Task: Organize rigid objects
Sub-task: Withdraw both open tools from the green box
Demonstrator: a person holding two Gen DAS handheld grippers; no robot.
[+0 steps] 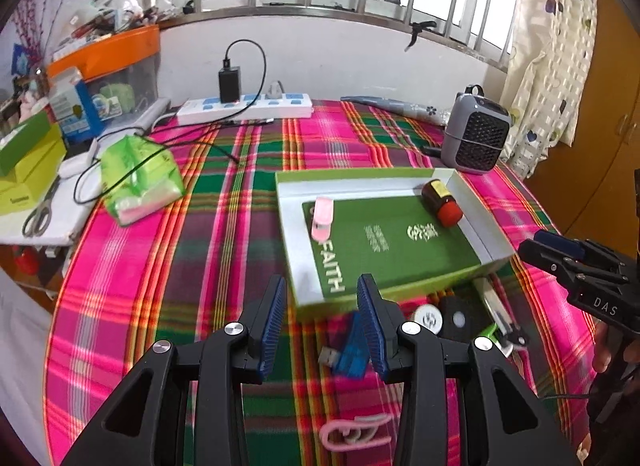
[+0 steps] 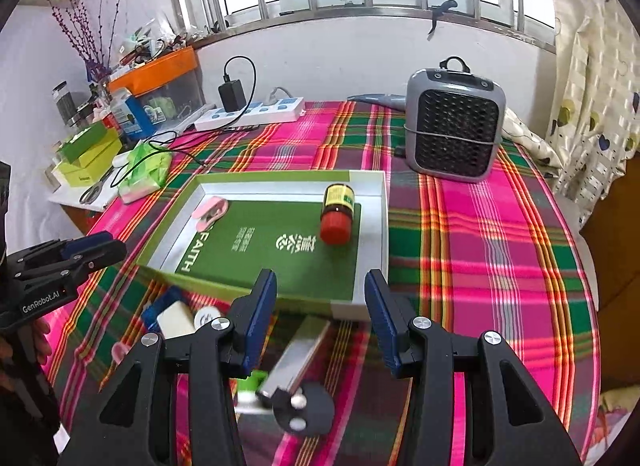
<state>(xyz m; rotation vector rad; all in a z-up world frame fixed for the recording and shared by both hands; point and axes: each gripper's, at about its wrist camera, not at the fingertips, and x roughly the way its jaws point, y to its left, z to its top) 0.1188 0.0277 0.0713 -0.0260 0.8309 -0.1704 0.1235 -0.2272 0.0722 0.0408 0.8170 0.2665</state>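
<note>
Nearest the left gripper [image 1: 322, 322]: jaws parted, nothing between the pads, poised above the plaid tablecloth [image 1: 224, 234]. Close beneath, a pink clip [image 1: 352, 432] flat on the cloth; just ahead, a blue USB adapter [image 1: 348, 356], partly hidden by the right-hand finger. Right gripper [image 2: 320, 318]: likewise parted and empty, held above a silver stapler-like tool [image 2: 298, 362] with a black end, blurred. Beside that, a white round piece [image 2: 207, 317], a cream block [image 2: 176, 322] and a blue item, all loose on the cloth just short of the tray.

Further out: shallow green-edged tray [image 1: 292, 225] with white inner walls, a green panel marked FAITH on its floor. Inside, a pink stapler [image 1: 322, 217] at the left end, lying flat; a brown bottle with red cap [image 2: 338, 211] on its side at the far right end, well apart from the stapler.

Beyond: grey fan heater [image 2: 454, 121], upright, near the tray's far right corner. Green tissue pack [image 1: 138, 179] to the left. White power strip [image 1: 244, 105] with black charger at the wall.
</note>
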